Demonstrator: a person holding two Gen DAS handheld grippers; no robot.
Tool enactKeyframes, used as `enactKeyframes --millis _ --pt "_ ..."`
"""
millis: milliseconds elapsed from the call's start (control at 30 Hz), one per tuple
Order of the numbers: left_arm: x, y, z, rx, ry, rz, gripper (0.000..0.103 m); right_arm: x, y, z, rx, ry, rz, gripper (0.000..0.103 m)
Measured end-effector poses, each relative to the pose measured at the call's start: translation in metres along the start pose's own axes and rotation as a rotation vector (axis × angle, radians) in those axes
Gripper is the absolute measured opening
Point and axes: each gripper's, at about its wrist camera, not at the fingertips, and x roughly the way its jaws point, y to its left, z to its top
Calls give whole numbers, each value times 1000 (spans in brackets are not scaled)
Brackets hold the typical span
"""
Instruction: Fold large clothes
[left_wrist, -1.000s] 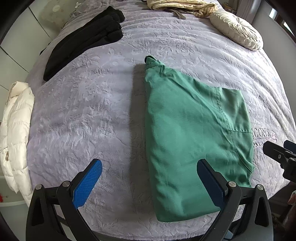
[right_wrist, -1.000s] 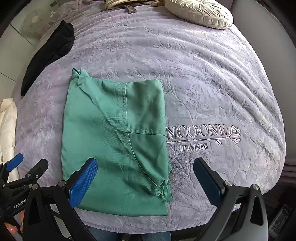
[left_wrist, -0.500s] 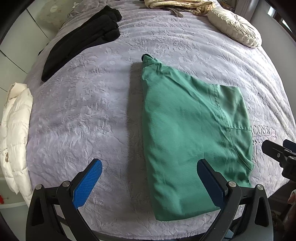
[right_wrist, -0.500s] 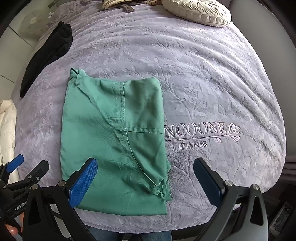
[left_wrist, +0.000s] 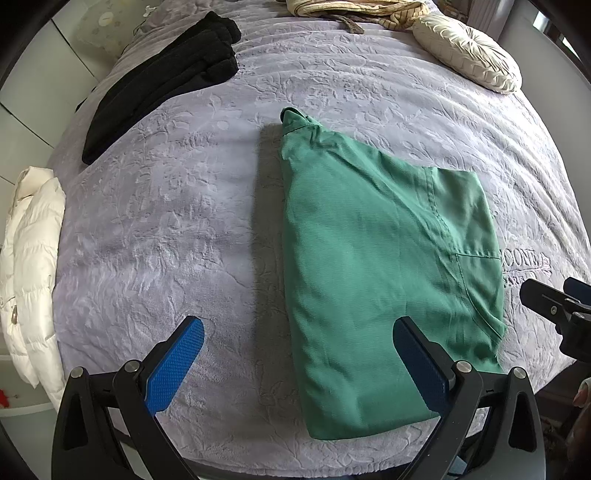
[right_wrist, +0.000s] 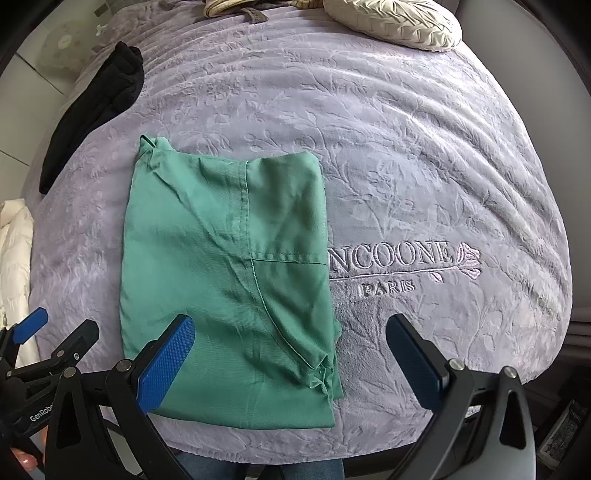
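Observation:
A green garment (left_wrist: 376, 266) lies folded into a long rectangle on the purple bedspread (left_wrist: 177, 229); it also shows in the right wrist view (right_wrist: 229, 280). My left gripper (left_wrist: 297, 362) is open and empty, held above the garment's near left edge. My right gripper (right_wrist: 290, 358) is open and empty, held above the garment's near right corner. Neither gripper touches the cloth. The left gripper's side shows in the right wrist view (right_wrist: 44, 354).
A folded black garment (left_wrist: 162, 85) lies at the far left of the bed. A white puffer jacket (left_wrist: 29, 273) hangs at the left edge. A cream round cushion (left_wrist: 469, 55) and a beige bundle (left_wrist: 354, 9) sit at the far end.
Both grippers have drawn slightly back and up from the bed; the green garment lies still and unchanged. Both grippers stay open.

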Motion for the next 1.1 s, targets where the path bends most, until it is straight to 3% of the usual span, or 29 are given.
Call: enactKeyframes --millis 1100 --pt "1 -3 0 12 6 3 102 2 4 -2 2 10 2 103"
